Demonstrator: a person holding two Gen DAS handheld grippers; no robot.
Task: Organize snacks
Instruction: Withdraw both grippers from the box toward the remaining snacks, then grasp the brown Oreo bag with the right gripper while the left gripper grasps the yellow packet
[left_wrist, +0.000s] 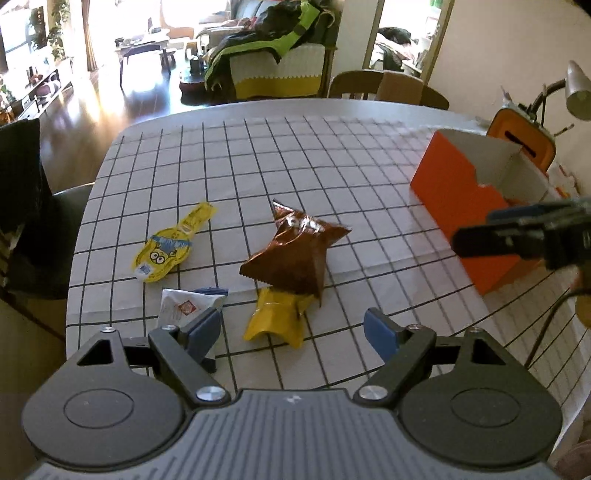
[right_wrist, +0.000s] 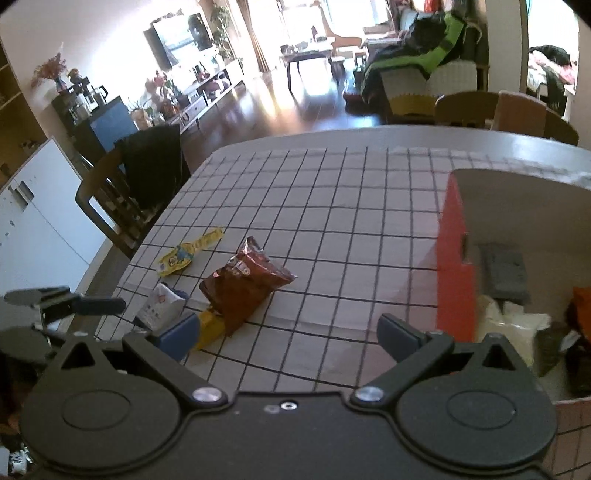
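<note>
1. Nearest the lens, the left gripper (left_wrist: 291, 328) stands with jaws spread and nothing between them, hovering over the snack pile, probably lined up for a pick.
2. Leftmost lies the yellow cartoon pouch (left_wrist: 170, 248), then the white sachet (left_wrist: 177, 306); both are flat and apart, so easy to reach.
3. A brown bag (left_wrist: 295, 254) rests on top of the yellow packet (left_wrist: 275, 321), so it likely goes first.
4. Bare checked tablecloth (left_wrist: 369, 184) leaves room toward the orange box (left_wrist: 447, 192), which already holds packets.
5. The right gripper (right_wrist: 288, 332) is wide apart, empty, near the box's edge.
</note>
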